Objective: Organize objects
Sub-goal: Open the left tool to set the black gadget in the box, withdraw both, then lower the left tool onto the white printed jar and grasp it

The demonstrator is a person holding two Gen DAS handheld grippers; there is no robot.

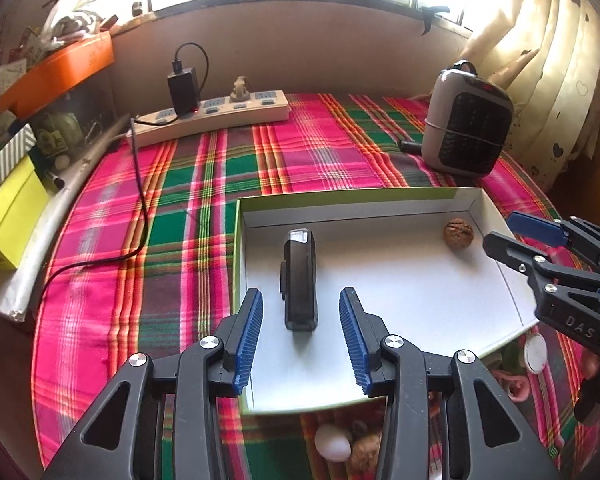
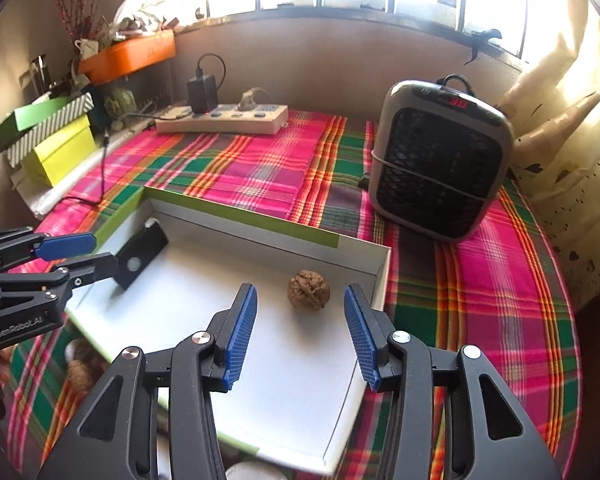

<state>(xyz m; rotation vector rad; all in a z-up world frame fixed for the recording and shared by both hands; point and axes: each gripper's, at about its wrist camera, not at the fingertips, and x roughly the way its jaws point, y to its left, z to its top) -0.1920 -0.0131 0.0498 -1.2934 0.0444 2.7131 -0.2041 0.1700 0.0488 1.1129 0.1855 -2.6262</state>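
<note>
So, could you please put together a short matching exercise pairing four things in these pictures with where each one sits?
Things:
1. walnut
2. black device
3. power strip
4. heater

Places:
A. far edge of the plaid cloth, charger plugged in
B. in the box, by its right wall
C. on the cloth, beyond the box's right end
D. in the box, near its left wall

Pairs: 1-B, 2-D, 3-A, 4-C
</note>
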